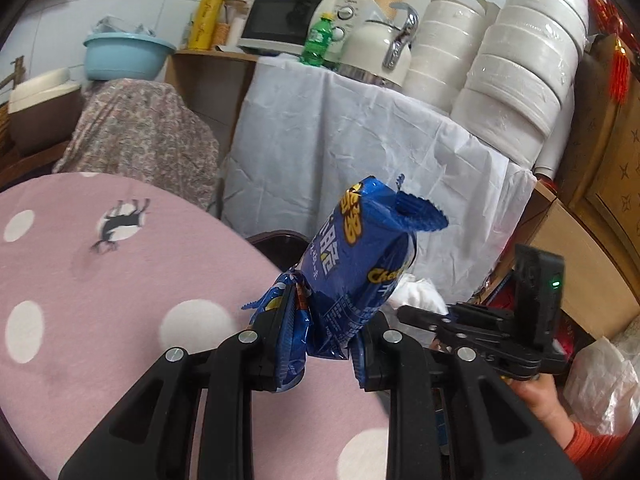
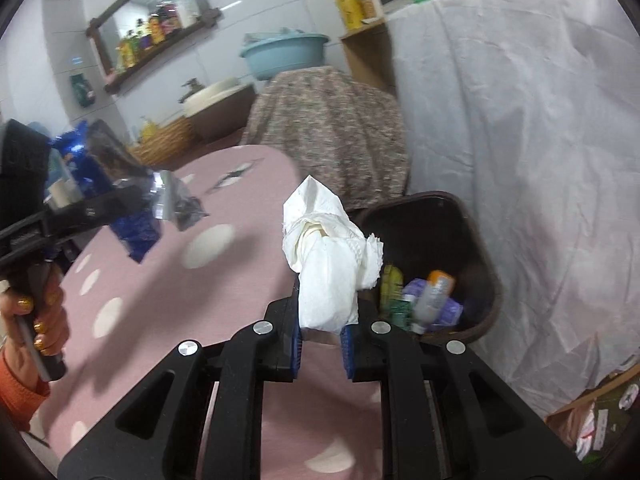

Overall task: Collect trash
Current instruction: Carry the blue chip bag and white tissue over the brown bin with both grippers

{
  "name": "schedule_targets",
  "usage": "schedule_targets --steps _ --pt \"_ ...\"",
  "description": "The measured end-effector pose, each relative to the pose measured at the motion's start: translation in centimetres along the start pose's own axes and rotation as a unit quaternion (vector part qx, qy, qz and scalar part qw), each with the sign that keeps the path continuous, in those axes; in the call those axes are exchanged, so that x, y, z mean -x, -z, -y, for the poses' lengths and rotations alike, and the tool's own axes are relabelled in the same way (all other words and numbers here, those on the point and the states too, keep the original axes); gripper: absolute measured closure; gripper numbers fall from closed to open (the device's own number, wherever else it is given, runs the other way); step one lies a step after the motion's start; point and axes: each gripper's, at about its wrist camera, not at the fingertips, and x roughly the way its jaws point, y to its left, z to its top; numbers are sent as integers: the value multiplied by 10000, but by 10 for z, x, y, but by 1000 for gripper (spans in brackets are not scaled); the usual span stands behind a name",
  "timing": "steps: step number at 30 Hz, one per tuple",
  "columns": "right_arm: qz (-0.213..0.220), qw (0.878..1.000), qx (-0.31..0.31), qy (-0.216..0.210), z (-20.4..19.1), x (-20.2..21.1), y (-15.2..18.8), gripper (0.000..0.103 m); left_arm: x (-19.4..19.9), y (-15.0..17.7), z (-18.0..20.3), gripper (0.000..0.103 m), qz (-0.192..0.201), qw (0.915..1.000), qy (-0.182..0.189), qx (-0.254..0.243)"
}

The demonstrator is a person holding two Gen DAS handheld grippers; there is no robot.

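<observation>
White tiled wall (image 2: 248, 4), wood-framed mirror (image 2: 152, 20).

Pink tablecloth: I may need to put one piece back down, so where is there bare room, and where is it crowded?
The pink tablecloth lies bare from the left gripper, shut on the blue snack bag, out to its far edge. Crowded: the dark bin beyond the right gripper, shut on the white tissue, already holds bottles and wrappers.

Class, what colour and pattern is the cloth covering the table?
The tablecloth is pink with white polka dots; the left wrist view shows it best.
</observation>
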Motion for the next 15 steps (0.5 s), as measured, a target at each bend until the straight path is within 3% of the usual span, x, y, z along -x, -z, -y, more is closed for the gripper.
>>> schedule_targets --steps 6,12,14,15 --pt "-345 9976 -406 435 63 -50 -4 87 -50 -19 31 78 -225 9993 112 -271" --pt "-580 9943 -733 520 97 -103 -7 85 -104 -37 52 78 -441 9972 -106 -596" --pt "-642 9937 -752 536 101 -115 -6 73 -122 -41 51 78 -569 9964 -206 -593" --pt "-646 9934 -735 597 101 -119 -6 56 -133 -42 51 78 -666 9956 -280 -595"
